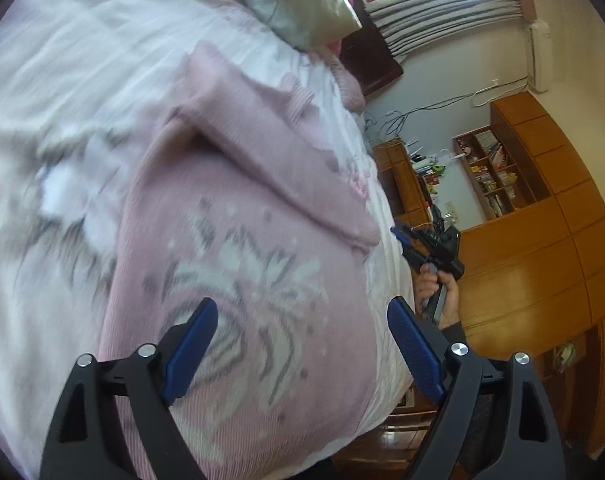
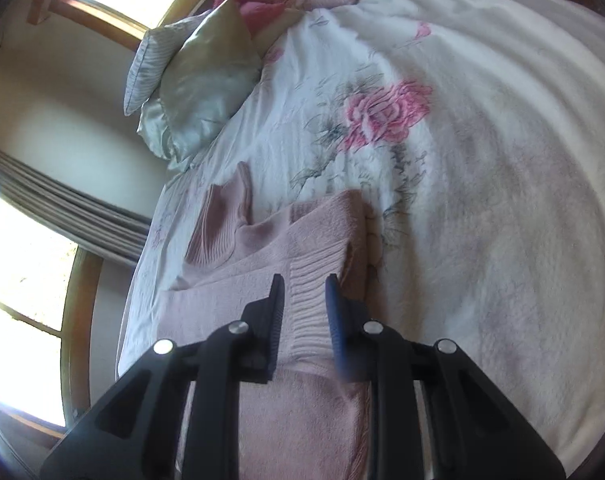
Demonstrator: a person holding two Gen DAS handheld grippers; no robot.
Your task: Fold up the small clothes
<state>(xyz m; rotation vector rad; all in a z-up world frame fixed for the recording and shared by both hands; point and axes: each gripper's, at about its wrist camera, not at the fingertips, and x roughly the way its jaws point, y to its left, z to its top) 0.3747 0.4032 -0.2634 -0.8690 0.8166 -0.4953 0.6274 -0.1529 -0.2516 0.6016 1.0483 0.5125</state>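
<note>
We note the pink sweater (image 1: 238,264) lying flat on the floral bedspread (image 1: 54,92), near the bed's edge, with one sleeve folded across its body. In the left wrist view the left gripper (image 1: 302,312) hovers over the sweater's pale leaf pattern, its blue pads (image 1: 194,340) spread wide with nothing between them. This view is motion-blurred, so we cannot say whether the tips touch the knit. Further right, past the bed edge, a hand (image 1: 438,292) holds the other gripper in front of wooden cabinets (image 1: 542,240).

In the right wrist view the right gripper (image 2: 304,280) has its fingers (image 2: 334,308) drawn in on a ribbed cuff (image 2: 308,300) of the sweater, pinching that strip of knit. A ribbed collar (image 2: 222,220) lies at upper left of the garment. Pillows (image 2: 198,92) rest toward the window; a pink rose print (image 2: 386,114) sits to the right on the bedspread.
</note>
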